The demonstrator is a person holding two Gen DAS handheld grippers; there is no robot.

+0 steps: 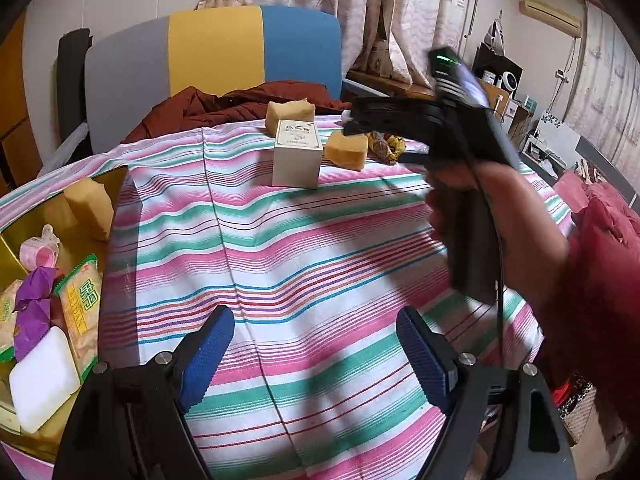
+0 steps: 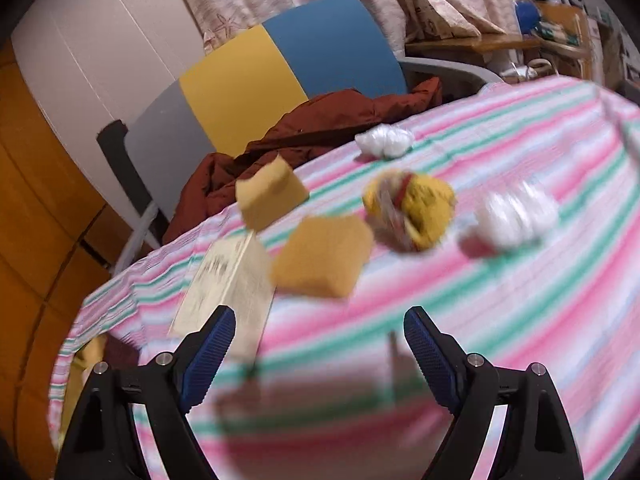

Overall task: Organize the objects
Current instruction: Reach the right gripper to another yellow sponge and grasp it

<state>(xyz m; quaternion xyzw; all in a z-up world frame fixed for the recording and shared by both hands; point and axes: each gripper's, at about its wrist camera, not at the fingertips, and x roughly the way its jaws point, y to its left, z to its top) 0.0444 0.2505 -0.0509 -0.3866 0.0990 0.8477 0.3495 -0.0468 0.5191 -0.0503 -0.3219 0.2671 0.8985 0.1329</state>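
Left gripper [image 1: 316,354] hovers over the striped cloth surface [image 1: 320,248], jaws spread wide, nothing between the blue pads [image 1: 208,354]. Right gripper [image 2: 318,354] also has jaws wide apart and empty, above the same cloth; the right wrist view is motion-blurred. In the left wrist view the right gripper shows as a black body gripped by a hand [image 1: 496,224] in a red sleeve, its front end pointing left toward the far objects.

Far side of the surface: white box [image 1: 297,154] stands upright, printed label on top, text too small to read. One tan sponge block [image 1: 290,114] just behind it, another tan sponge block [image 1: 347,150] just right of it, lying flat. Yellow patterned wad [image 1: 389,145] right of that. The right wrist view adds two white crumpled bundles [image 2: 385,141] [image 2: 514,214], apart from each other, beyond and beside the yellow wad.

Gold tray [image 1: 116,184] at the left edge holds a sponge piece [image 1: 90,206], a pink tape roll [image 1: 39,252], a purple wrapper [image 1: 34,304], a green-edged snack packet [image 1: 80,312] with long axis running near-to-far and lettering that looks like "WEIDAN", and a white pad [image 1: 42,380] tilted diagonally.

A grey-yellow-blue chair [image 1: 216,50] with a maroon jacket [image 1: 224,106] sits behind.
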